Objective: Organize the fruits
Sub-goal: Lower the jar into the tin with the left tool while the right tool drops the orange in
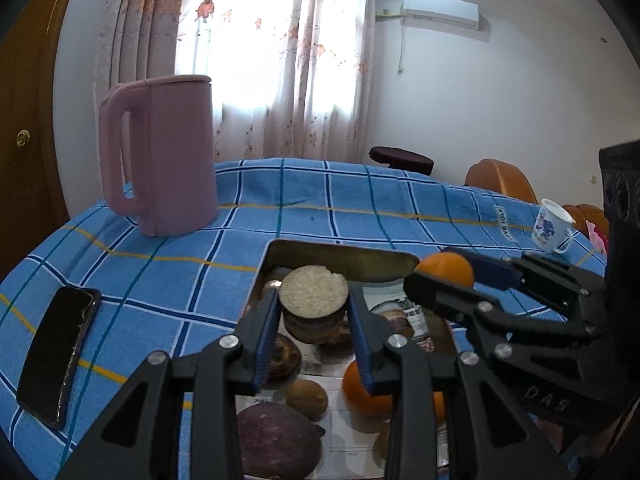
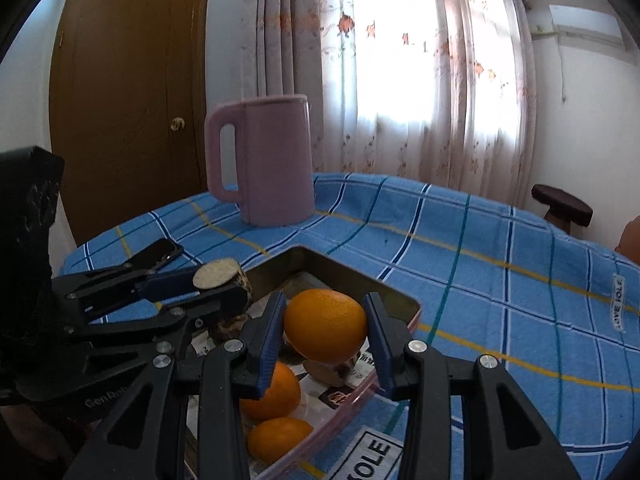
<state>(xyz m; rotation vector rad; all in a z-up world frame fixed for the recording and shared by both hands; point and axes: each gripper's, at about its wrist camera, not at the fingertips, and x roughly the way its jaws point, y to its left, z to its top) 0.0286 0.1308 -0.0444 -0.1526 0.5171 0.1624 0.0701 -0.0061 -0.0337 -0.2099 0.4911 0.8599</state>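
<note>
My left gripper is shut on a cut, purple-skinned fruit piece with a pale flat top, held above the metal tray; it also shows in the right wrist view. My right gripper is shut on an orange, held over the tray; that orange shows in the left wrist view. In the tray lie other oranges, a kiwi and a dark purple fruit.
A pink jug stands at the back left of the blue checked tablecloth. A black phone lies left of the tray. A white printed mug stands at the right. A dark stool and a wooden door lie beyond.
</note>
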